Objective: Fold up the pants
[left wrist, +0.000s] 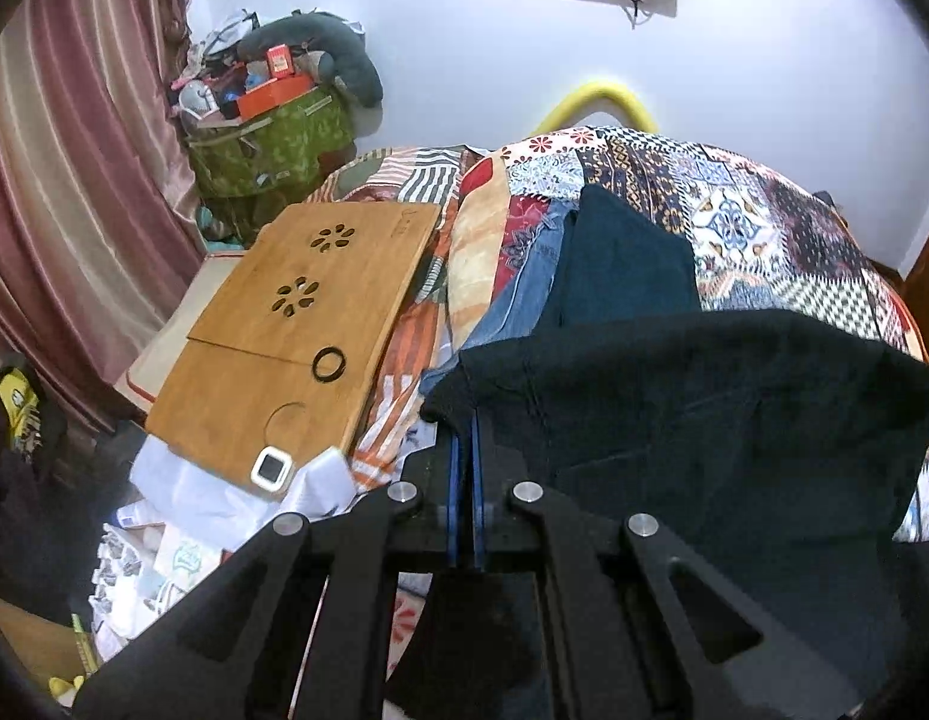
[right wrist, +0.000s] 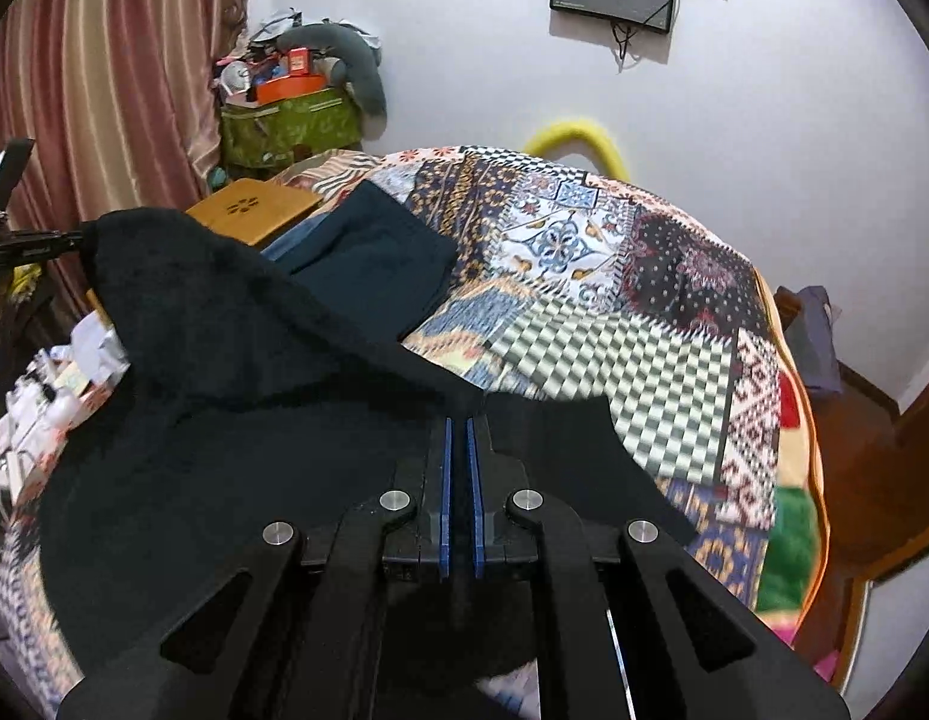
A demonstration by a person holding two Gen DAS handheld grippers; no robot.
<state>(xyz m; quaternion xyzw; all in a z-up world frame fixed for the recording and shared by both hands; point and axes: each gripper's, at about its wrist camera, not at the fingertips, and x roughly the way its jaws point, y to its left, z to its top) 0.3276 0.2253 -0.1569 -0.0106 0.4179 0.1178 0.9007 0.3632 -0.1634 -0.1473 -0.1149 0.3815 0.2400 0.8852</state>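
Jaws of my left gripper clamped on corner of black pants, cloth raised over patchwork bedspread. Folded dark-teal garment beyond, bamboo lap tray at left.

Right view: my right gripper jaws clamped on pants edge; cloth sags between both grippers above bed.

Patchwork-quilted bed under black pants, folded dark garments, wooden lap desk.
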